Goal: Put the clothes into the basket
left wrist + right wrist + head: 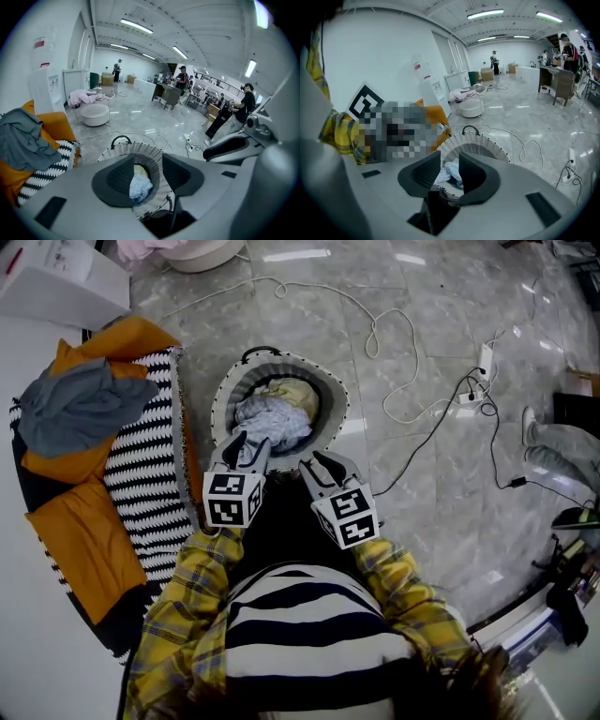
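Here, the left gripper (248, 444) is hanging over the near rim of the basket (217, 409), its jaws standing apart and gripping nothing. The right gripper (317, 463) beside it is likewise sitting part-open and empty. Just beyond, a pale blue garment (272, 420) is lying crumpled inside the basket. Farther left, a grey garment (80, 407) is sprawling over the orange cushions (75, 540), outside the basket. It is looking soft, light and floppy, so pinching a raised fold should work best.

Yellow plaid sleeves (202, 568), striped top (309, 634) (black-and-white)
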A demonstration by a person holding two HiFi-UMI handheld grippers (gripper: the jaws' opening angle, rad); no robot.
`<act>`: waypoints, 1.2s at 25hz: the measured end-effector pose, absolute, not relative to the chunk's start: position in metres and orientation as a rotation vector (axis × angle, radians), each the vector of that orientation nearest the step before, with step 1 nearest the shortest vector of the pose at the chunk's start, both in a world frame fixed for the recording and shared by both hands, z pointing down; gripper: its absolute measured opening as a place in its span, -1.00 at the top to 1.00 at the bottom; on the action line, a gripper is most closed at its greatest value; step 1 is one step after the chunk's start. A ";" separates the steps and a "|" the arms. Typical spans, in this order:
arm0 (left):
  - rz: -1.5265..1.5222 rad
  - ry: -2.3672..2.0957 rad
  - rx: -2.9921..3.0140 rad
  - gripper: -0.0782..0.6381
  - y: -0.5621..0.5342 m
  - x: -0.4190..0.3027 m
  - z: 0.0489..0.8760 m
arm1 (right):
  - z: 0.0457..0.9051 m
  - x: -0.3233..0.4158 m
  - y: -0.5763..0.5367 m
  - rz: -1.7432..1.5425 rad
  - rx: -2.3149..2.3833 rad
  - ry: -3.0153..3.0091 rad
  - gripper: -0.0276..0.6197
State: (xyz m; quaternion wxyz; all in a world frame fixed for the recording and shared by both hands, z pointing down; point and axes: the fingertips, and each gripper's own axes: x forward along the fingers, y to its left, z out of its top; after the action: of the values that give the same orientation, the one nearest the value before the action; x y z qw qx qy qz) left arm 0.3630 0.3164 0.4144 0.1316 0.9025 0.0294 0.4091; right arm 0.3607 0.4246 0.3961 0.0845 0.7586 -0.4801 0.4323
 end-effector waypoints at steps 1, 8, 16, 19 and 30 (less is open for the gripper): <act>1.174 0.074 2.609 0.23 0.315 0.362 0.412 | 0.396 0.360 0.423 1.288 2.260 -1.439 0.50; 1.135 -0.019 2.591 0.50 0.295 0.350 0.404 | 0.390 0.365 0.416 1.254 2.240 -1.488 0.50; 0.997 -0.309 2.632 0.63 0.249 0.326 0.371 | 0.376 0.377 0.388 1.149 2.178 -1.603 0.50; 0.934 -0.419 2.634 0.63 0.228 0.313 0.360 | 0.368 0.377 0.368 1.089 2.138 -1.661 0.50; 0.746 -0.713 2.578 0.63 0.142 0.252 0.335 | 0.337 0.347 0.280 0.971 2.008 -1.833 0.50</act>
State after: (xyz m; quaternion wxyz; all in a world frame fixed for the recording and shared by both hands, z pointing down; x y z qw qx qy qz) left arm 0.2518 0.1418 0.3353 0.1814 0.9129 -0.2525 0.2644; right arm 0.3468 0.2797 0.3371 0.1269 0.6898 -0.6299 0.3336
